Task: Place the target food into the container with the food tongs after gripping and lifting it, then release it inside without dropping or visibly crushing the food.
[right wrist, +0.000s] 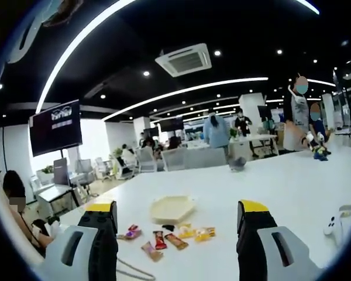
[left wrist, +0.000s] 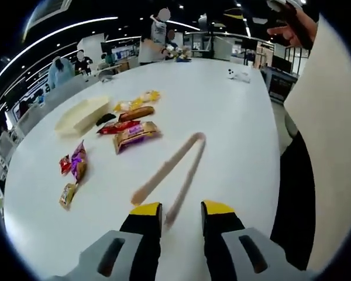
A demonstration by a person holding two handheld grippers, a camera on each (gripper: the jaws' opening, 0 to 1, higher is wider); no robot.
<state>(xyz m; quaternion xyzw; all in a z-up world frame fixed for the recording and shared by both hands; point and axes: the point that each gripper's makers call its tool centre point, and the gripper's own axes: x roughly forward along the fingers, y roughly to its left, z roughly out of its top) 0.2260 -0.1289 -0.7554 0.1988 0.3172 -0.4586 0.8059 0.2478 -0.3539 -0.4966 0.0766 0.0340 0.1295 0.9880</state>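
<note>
White surface (left wrist: 240,117), beige food tongs (left wrist: 175,167) lying just ahead of left tongs (left wrist: 181,211), jaws apart, right tongs (right wrist: 177,209) apart too, snack packets (left wrist: 131,132) beside tray (left wrist: 82,114).

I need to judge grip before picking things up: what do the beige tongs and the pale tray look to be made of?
Long beige food tongs: probably matte plastic or silicone, uniform colour without metallic glint. Pale cream shallow tray: likely thin moulded plastic or pulp, smooth and dull; too blurred to settle.

Beige food tongs (left wrist: 174,171) lie open on the table — near wrapped snacks (left wrist: 131,134) beside a shallow cream container (left wrist: 82,115).
</note>
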